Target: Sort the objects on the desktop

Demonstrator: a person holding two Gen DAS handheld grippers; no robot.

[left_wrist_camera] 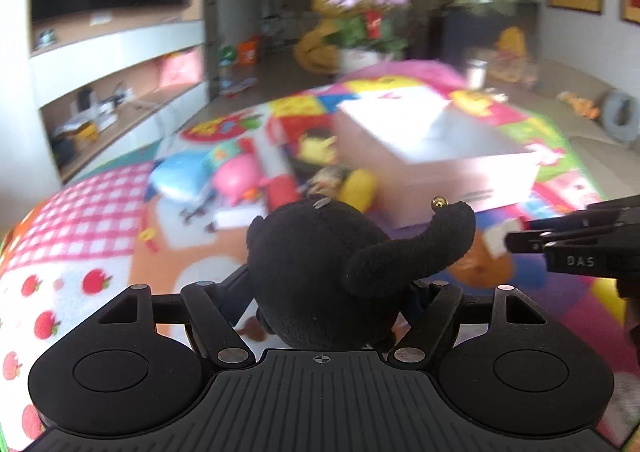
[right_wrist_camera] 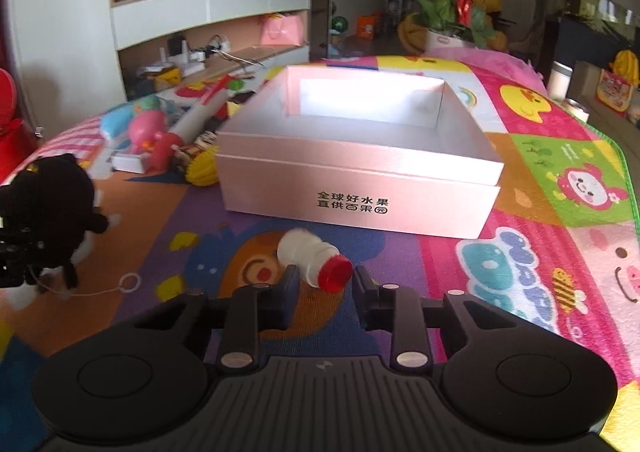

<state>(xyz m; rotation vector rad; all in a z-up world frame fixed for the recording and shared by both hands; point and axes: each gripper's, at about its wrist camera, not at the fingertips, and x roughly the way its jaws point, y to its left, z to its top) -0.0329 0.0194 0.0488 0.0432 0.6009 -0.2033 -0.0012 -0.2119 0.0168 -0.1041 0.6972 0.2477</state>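
Note:
A black plush toy (left_wrist_camera: 320, 268) sits between the jaws of my left gripper (left_wrist_camera: 328, 288), which is shut on it and holds it above the colourful mat; the plush hides the fingertips. From the right wrist, that plush (right_wrist_camera: 48, 188) hangs at the far left. A small white bottle with a red cap (right_wrist_camera: 316, 260) lies on its side on the mat, its cap end between the fingers of my right gripper (right_wrist_camera: 326, 280), which is shut on it. An open pink box (right_wrist_camera: 360, 188) stands just beyond the bottle, with nothing showing inside it. The right gripper (left_wrist_camera: 516, 238) enters the left wrist view from the right.
Several toys are piled left of the box: a pink figure (right_wrist_camera: 148, 128), a blue one (right_wrist_camera: 114, 122), a yellow piece (right_wrist_camera: 204, 172). A flower pot (right_wrist_camera: 452, 38) and a white cup (right_wrist_camera: 560, 80) stand at the far end. The cartoon mat (right_wrist_camera: 560, 252) covers the surface.

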